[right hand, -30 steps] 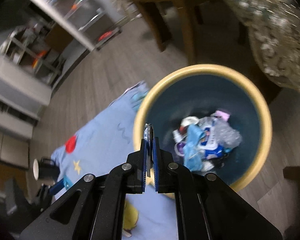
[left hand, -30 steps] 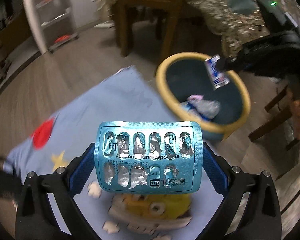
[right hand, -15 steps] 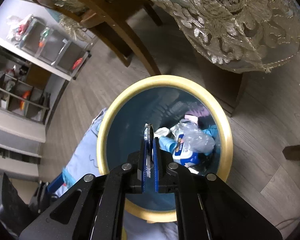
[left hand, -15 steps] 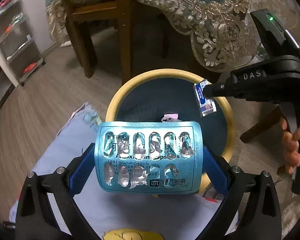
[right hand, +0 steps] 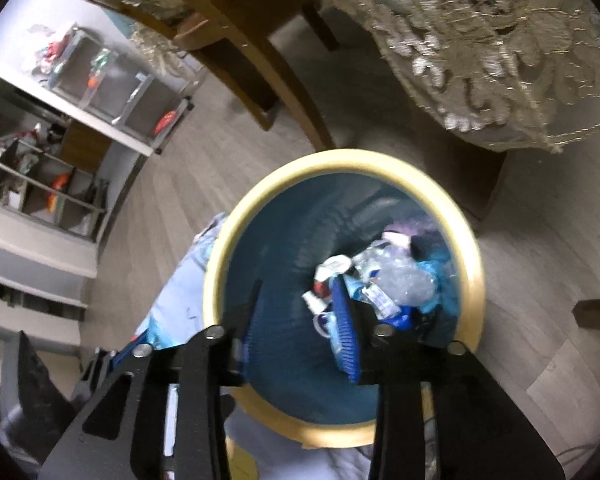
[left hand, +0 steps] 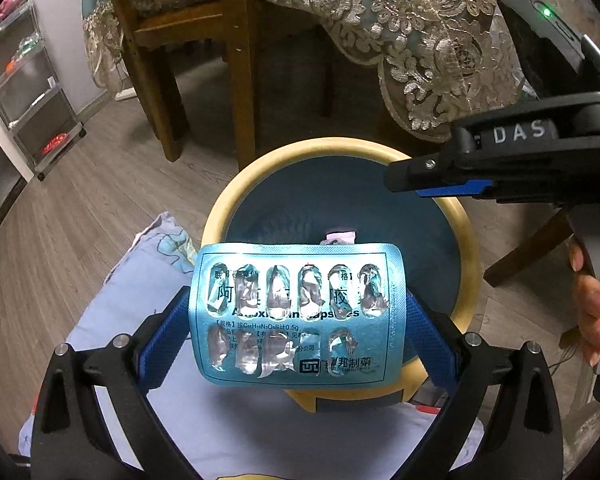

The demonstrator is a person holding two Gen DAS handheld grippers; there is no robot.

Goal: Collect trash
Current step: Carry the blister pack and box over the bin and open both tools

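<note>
- The yellow-rimmed bin (right hand: 470,264) sits on the wood floor (left hand: 84,216), with its near edge touching the light blue mat (left hand: 260,432).
- Tight spot behind it: a chair leg (left hand: 240,80) stands just past the far rim, and a lace tablecloth (left hand: 428,52) hangs down near the right side. More open floor off to the left, toward a shelf unit (left hand: 28,92).
- Left gripper (left hand: 296,320) is clamped on the blister pack (left hand: 296,312), 1 blue pad on each side edge. The pack hangs right at the bin's near rim, partly over the opening.
- The pack is shiny light blue foil with 2 rows of popped pockets, all crumpled and silver, with printed text across it.
- Right gripper (right hand: 300,312) hangs over the bin mouth, jaws opening, nothing between the blue pads. A hand (left hand: 592,304) grips its handle.
- Inside the bin: a pile of trash (right hand: 380,284), crinkled clear plastic, blue and white wrappers, all pushed to the right side of the bottom.
</note>
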